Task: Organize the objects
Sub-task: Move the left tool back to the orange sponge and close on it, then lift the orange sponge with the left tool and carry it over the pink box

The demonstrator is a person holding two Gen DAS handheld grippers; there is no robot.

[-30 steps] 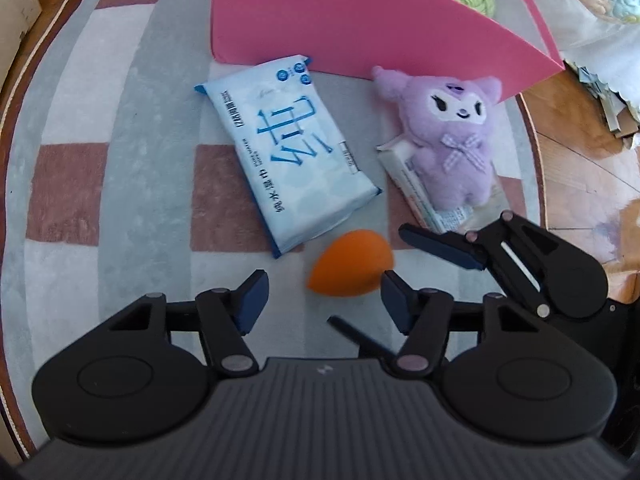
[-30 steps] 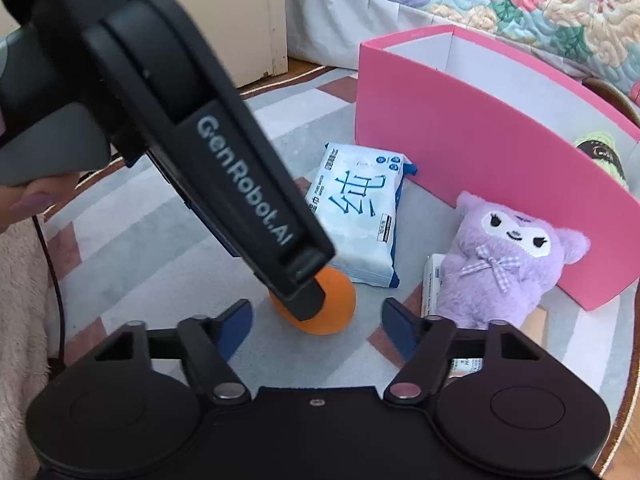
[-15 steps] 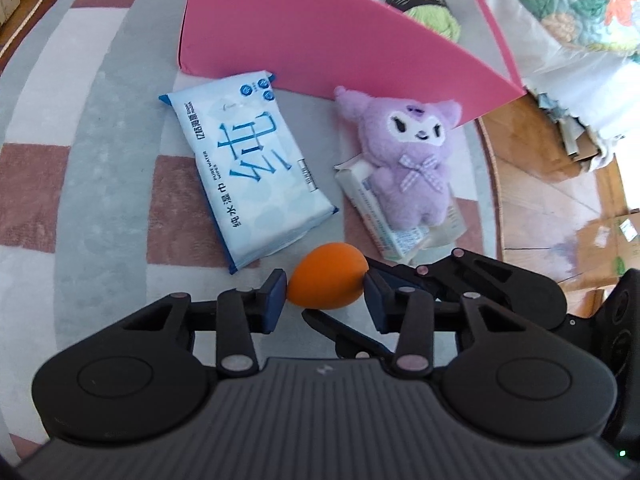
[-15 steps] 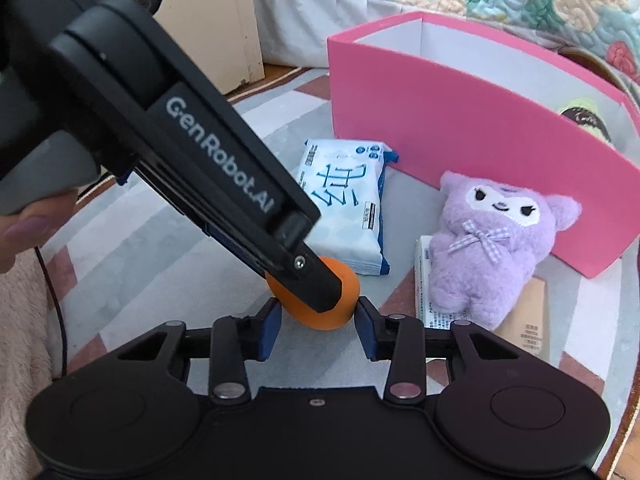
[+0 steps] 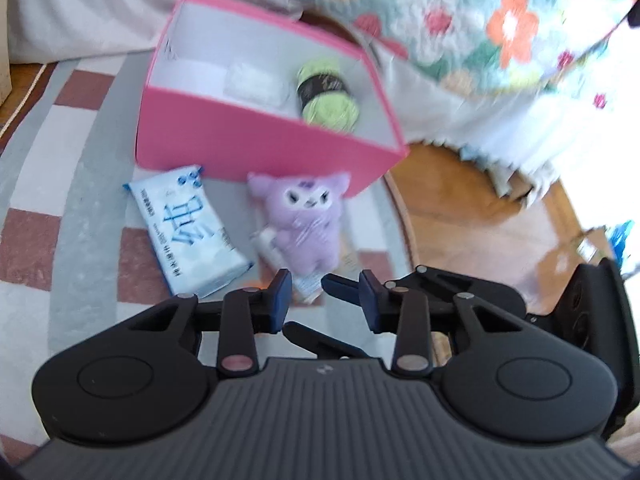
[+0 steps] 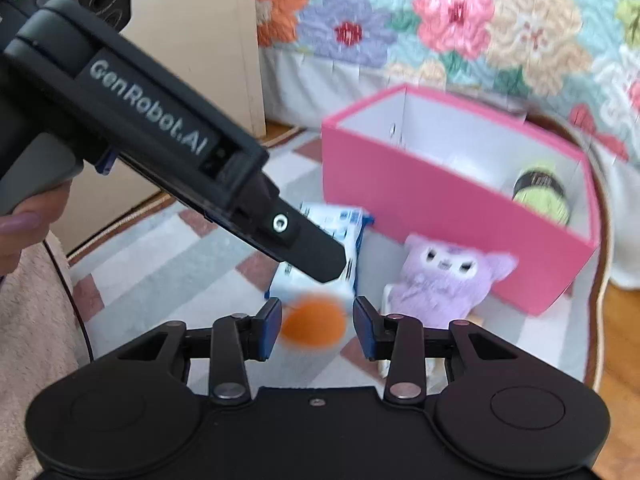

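Pink box (image 5: 256, 140) on rug: green yarn ball (image 5: 328, 94), white packet (image 5: 256, 82) inside | orange sponge (image 6: 314, 322) between right gripper (image 6: 314, 322) pads, contact unclear from blur | left gripper (image 5: 322, 300) parted, holding nothing.

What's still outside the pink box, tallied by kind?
sponge: 1
plush toy: 1
wipes pack: 1
packet under the plush toy: 1
Total: 4

Matte black gripper (image 6: 314, 324) with blue-padded fingers (image 6: 270, 322), silver screws (white "GenRobot.AI" lettering).
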